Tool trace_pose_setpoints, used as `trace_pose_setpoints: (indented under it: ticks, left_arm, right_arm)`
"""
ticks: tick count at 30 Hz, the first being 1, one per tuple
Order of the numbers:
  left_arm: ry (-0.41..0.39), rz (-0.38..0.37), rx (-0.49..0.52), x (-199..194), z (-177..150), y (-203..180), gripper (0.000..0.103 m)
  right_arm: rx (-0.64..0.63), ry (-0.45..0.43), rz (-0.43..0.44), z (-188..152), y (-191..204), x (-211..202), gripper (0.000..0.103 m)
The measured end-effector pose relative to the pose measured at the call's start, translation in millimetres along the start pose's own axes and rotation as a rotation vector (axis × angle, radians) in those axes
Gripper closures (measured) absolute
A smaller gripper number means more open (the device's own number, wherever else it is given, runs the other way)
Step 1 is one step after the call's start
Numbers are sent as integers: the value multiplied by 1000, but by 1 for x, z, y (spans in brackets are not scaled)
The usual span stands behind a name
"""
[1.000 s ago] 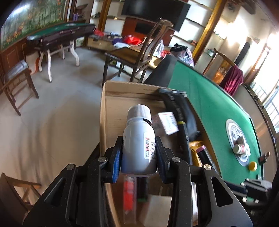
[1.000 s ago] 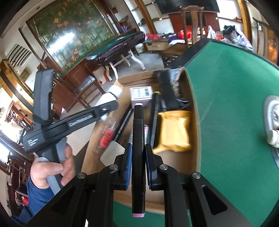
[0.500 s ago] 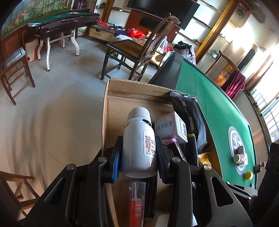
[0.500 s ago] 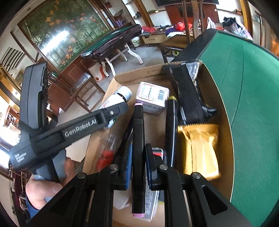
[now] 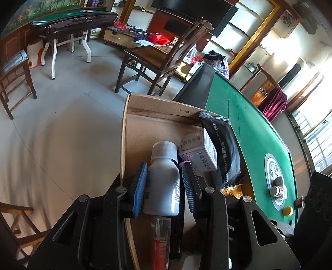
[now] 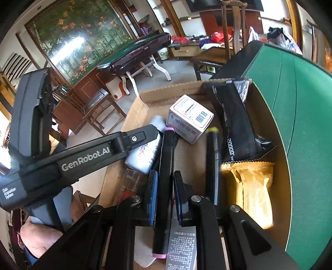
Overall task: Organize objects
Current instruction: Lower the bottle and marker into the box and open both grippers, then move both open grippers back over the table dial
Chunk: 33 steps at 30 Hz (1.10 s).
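We hold the white bottle and black marker clamped over the cardboard box, next releasing both at twelve o'clock.

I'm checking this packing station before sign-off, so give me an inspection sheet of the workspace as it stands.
Surface: green felt table; cardboard box at its edge.
Job's things: white bottle and black marker, both in grippers over the box.
Clutter: in the box, small carton, black pouch, gold packet, second marker; small items on the table's centre disc.
Grippers: left gripper shut on the white bottle; right gripper with its jaws opening, black marker between them.
Cables: nothing seen.
Surroundings: wooden chair, second green-topped table, tiled floor.
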<state>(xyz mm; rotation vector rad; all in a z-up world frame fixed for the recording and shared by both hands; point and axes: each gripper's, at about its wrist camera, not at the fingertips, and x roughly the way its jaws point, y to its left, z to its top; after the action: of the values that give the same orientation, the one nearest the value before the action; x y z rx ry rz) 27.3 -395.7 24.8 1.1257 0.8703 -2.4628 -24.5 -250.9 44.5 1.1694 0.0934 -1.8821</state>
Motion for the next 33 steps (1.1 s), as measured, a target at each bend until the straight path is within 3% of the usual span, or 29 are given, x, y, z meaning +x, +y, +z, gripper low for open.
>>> trace_pose_setpoints:
  ticks: [13,20,25,28,33]
  left_arm:
    - [-35,-3,10,-28,-11,-14,69]
    - [-69,-39,97,-49,-38,-64,69]
    - [-72,-95,215,-54,-67,-126,67]
    - [-43,-159,325,-43,-92,-179,59]
    - [32,-219,482,-11,-125,-256,59]
  right_arm:
    - [40,-5,79,-22,-16,-30,88]
    - [65,-45,106,-45,-46,-67,88]
    - [124,-106,70,-71,-101,-112,88]
    - [190,-180,8,-85,-152,-154,88]
    - [369,-309,-119,-109,-255,-235,88]
